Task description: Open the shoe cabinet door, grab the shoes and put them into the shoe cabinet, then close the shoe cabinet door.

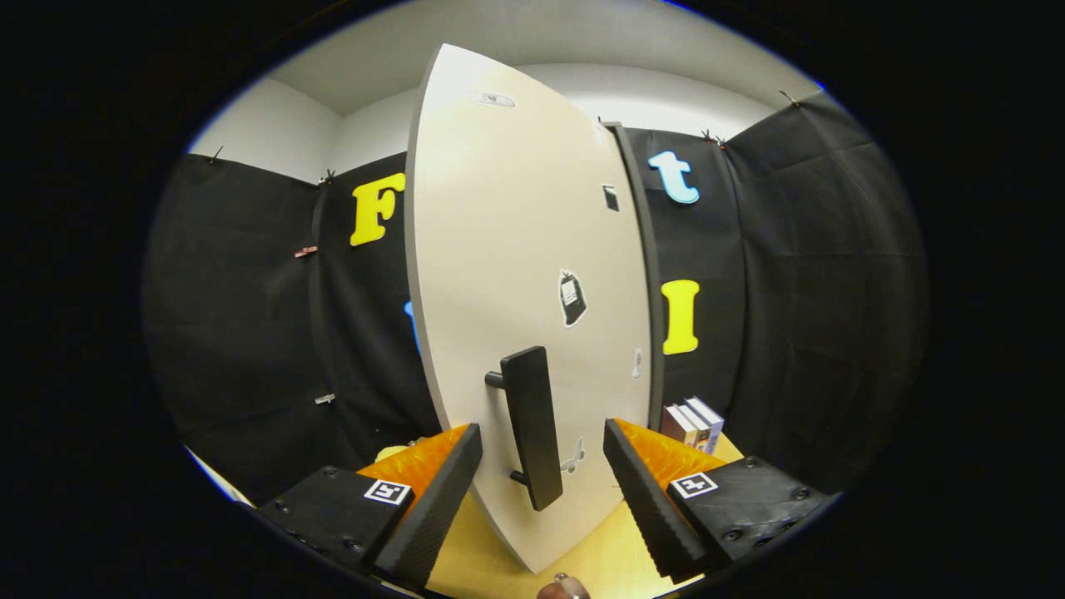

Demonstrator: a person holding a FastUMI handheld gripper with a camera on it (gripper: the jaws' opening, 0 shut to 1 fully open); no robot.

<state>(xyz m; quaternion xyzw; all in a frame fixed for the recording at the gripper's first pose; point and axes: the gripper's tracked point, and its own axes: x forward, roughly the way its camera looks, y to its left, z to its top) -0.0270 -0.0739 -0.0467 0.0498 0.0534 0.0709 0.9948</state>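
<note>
The pale shoe cabinet door (516, 274) stands upright, its dark vertical bar handle (532, 426) facing outward.

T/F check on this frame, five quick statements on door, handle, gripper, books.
1. The hand-held gripper is open. True.
2. The fingers clamp the door handle. False: the handle sits between them, neither finger pressing on it.
3. The handle is a dark upright bar on the pale cabinet door. True.
4. Some books stand beyond the right finger, beside the door. True.
5. A shoe lies between the fingers. False: the handle is there.
</note>
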